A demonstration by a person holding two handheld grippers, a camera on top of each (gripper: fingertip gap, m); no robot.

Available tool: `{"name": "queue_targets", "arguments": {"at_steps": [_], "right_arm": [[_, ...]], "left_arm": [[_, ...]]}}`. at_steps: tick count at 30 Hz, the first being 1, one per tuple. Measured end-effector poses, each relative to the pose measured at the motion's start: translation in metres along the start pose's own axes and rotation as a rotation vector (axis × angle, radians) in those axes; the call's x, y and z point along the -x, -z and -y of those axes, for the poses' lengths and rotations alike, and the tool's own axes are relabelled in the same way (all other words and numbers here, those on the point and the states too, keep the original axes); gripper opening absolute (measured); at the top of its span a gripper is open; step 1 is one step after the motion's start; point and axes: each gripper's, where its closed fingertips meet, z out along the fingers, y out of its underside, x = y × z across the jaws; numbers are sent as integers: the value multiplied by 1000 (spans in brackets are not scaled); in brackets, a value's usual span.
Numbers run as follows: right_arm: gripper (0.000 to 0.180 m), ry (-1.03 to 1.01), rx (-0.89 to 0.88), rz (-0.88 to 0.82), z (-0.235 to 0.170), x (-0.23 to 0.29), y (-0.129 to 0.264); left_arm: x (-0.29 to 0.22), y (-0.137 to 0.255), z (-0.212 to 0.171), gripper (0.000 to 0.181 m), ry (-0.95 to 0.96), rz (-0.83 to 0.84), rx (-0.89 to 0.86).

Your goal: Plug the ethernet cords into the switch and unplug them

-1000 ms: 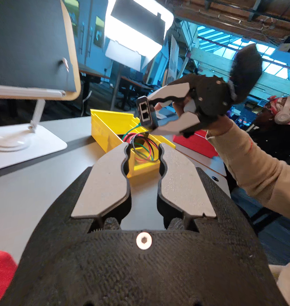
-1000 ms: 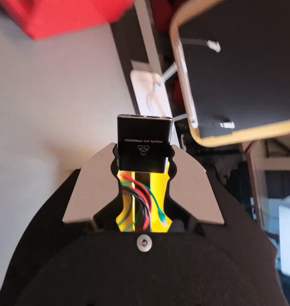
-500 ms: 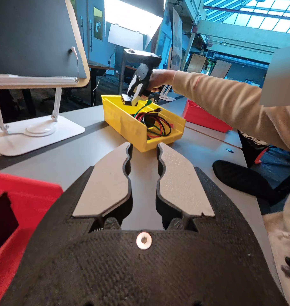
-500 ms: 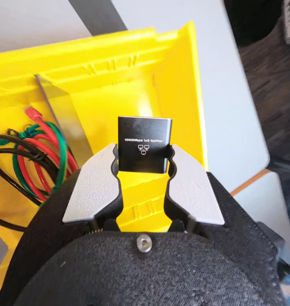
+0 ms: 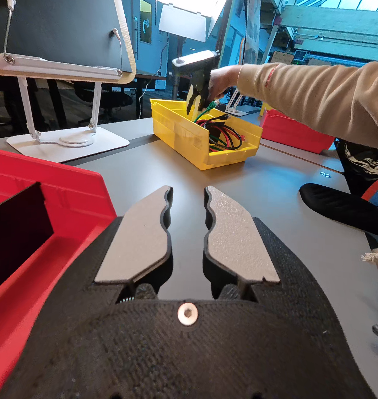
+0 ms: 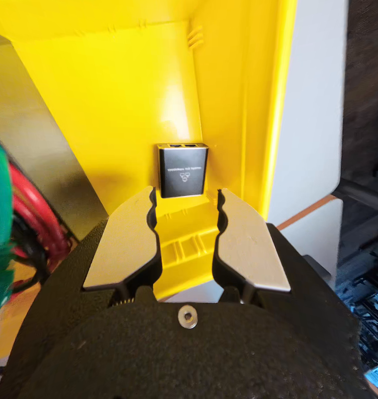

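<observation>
Fingers [image 6: 127, 237] of the right gripper [image 6: 186, 191] have released the switch [image 6: 182, 170] into the yellow bin [image 6: 119, 86].

The right claw [image 6: 186, 190] points downward with its jaws spread and empty, arm outstretched, while the left claw [image 5: 188, 190] hangs level, parted slightly, gripping nothing.

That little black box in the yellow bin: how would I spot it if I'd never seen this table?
Find the yellow bin on the grey table. A divider splits it: the red, green and black cords fill one compartment, and the little black box lies alone in the other, in a corner, just beyond the open right gripper. It is the only boxy thing there, with two ports on its far end.
</observation>
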Motion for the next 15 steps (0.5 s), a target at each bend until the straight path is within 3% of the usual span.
{"name": "queue_targets", "arguments": {"at_steps": [5, 9, 12, 15], "right_arm": [[53, -37, -268, -212, 21, -6, 83], [46, -25, -511, -265, 35, 46, 149], [43, 36, -517, -288, 23, 96, 161], [43, 97, -464, -235, 7, 150, 147]], "left_arm": [[-8, 2, 4, 28, -11, -17, -10], [-10, 5, 8, 28, -45, -4, -15], [-6, 9, 11, 27, -24, 5, -33], [-5, 12, 16, 27, 6, 4, -56]]}}
